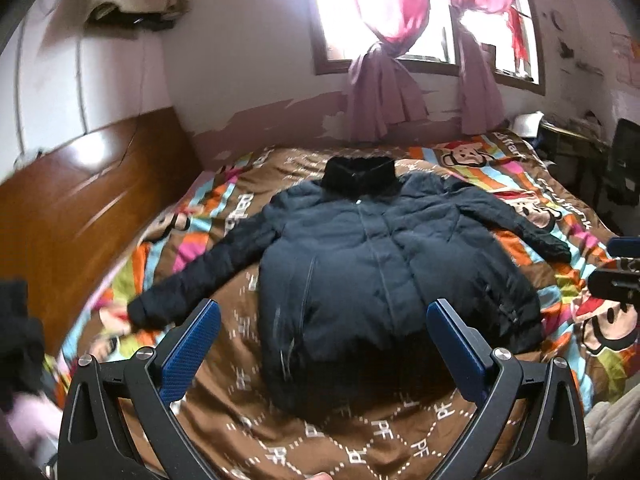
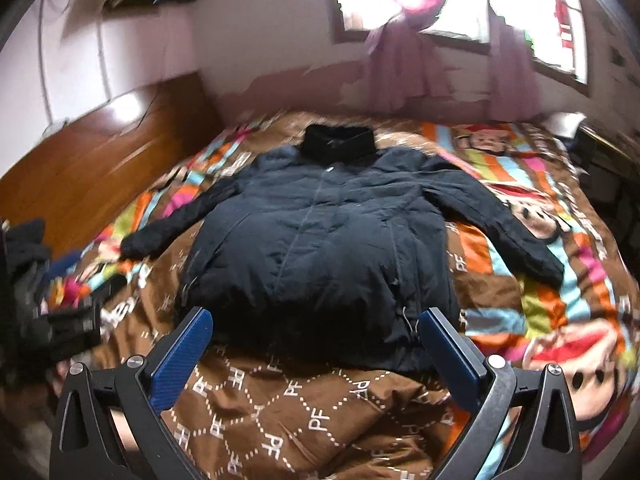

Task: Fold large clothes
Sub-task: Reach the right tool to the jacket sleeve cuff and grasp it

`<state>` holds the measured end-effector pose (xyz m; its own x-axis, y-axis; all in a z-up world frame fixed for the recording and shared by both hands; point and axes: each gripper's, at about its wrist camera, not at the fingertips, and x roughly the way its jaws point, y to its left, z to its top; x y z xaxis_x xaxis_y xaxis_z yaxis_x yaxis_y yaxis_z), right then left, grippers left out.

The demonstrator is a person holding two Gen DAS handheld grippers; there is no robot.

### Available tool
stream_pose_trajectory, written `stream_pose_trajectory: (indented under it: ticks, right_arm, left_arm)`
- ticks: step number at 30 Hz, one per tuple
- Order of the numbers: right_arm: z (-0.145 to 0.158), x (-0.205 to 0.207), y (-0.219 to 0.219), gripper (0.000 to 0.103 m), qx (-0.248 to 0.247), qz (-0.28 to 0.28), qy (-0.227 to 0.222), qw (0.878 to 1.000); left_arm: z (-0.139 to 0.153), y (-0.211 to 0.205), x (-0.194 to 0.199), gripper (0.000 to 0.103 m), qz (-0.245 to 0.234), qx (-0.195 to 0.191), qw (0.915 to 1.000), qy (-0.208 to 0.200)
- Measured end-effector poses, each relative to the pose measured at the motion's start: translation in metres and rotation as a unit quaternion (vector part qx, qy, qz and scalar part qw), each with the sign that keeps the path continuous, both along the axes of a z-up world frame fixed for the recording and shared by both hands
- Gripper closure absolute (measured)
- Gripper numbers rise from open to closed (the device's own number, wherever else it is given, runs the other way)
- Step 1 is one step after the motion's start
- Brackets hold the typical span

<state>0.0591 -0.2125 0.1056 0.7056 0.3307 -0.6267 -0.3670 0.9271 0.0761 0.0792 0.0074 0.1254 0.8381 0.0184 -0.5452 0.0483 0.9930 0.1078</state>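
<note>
A dark padded jacket [image 1: 380, 256] lies front up on the bed, zipped, black collar [image 1: 360, 174] at the far end, both sleeves spread out to the sides. In the right wrist view the same jacket [image 2: 320, 232] fills the middle. My left gripper [image 1: 324, 320] hovers open over the jacket's near hem, toward its left half, with nothing between its blue pads [image 1: 192, 352]. Over the hem's near edge my right gripper [image 2: 316, 316] is open too, holding nothing. Its black body shows at the right edge of the left wrist view [image 1: 616, 280].
A colourful cartoon-print quilt [image 2: 540, 280] covers the bed. A wooden headboard [image 1: 72, 208] runs along the left. Dark clothes [image 2: 24, 248] are piled at the bed's left edge. A window with pink curtains [image 1: 384, 80] is behind the bed, and dark furniture [image 1: 624, 160] stands at the far right.
</note>
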Motion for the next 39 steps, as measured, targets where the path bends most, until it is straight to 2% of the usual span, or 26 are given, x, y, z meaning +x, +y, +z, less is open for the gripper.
stream_pose_trajectory:
  ticks: [3, 5, 7, 9, 13, 17, 23, 28, 33, 35, 36, 38, 39]
  right_arm:
    - [0.027, 0.021, -0.007, 0.0, -0.017, 0.004, 0.019, 1.0]
    - [0.048, 0.039, -0.017, 0.0, -0.017, -0.01, 0.031, 0.999]
    - [0.061, 0.058, -0.029, 0.0, -0.006, -0.026, 0.039, 0.999]
    - [0.069, 0.085, -0.047, 0.0, 0.014, -0.057, 0.047, 0.997]
    - [0.064, 0.145, -0.079, 0.0, 0.052, -0.122, 0.06, 0.989]
    - [0.044, 0.209, -0.12, 0.0, 0.087, -0.197, 0.083, 0.973]
    - [-0.016, 0.28, -0.2, 0.0, 0.121, -0.315, 0.114, 0.935]
    - [-0.081, 0.305, -0.263, 0.0, 0.169, -0.375, 0.162, 0.897]
    - [-0.161, 0.308, -0.334, 0.0, 0.264, -0.444, 0.23, 0.825]
    - [-0.181, 0.311, -0.351, 0.0, 0.281, -0.458, 0.237, 0.809]
    - [-0.19, 0.315, -0.36, 0.0, 0.285, -0.463, 0.232, 0.806]
    - [-0.202, 0.324, -0.371, 0.011, 0.3, -0.462, 0.215, 0.806]
    - [-0.211, 0.329, -0.378, 0.015, 0.322, -0.461, 0.205, 0.801]
  left_arm:
    - [0.033, -0.001, 0.024, 0.002, -0.006, -0.016, 0.9996, 0.021]
    - [0.049, 0.001, 0.044, 0.002, -0.007, -0.041, 0.9983, 0.041]
    - [0.058, 0.001, 0.064, 0.002, -0.008, -0.056, 0.9972, 0.05]
    - [0.062, -0.003, 0.085, 0.002, -0.011, -0.053, 0.9975, 0.046]
    - [0.049, -0.012, 0.135, 0.002, -0.026, -0.015, 0.9993, 0.02]
    - [0.016, -0.022, 0.184, 0.002, -0.054, 0.007, 0.9985, -0.006]
    - [-0.042, -0.048, 0.26, 0.002, -0.092, -0.006, 0.9958, 0.004]
    - [-0.083, -0.083, 0.313, 0.002, -0.107, -0.004, 0.9937, 0.03]
    - [-0.121, -0.118, 0.336, 0.002, -0.121, -0.009, 0.9915, 0.046]
    - [-0.134, -0.133, 0.343, 0.002, -0.125, -0.002, 0.9907, 0.055]
    - [-0.141, -0.14, 0.347, 0.002, -0.122, 0.002, 0.991, 0.055]
    - [-0.149, -0.153, 0.354, 0.002, -0.122, 0.008, 0.9905, 0.063]
    - [-0.152, -0.158, 0.358, 0.002, -0.121, 0.01, 0.9904, 0.067]
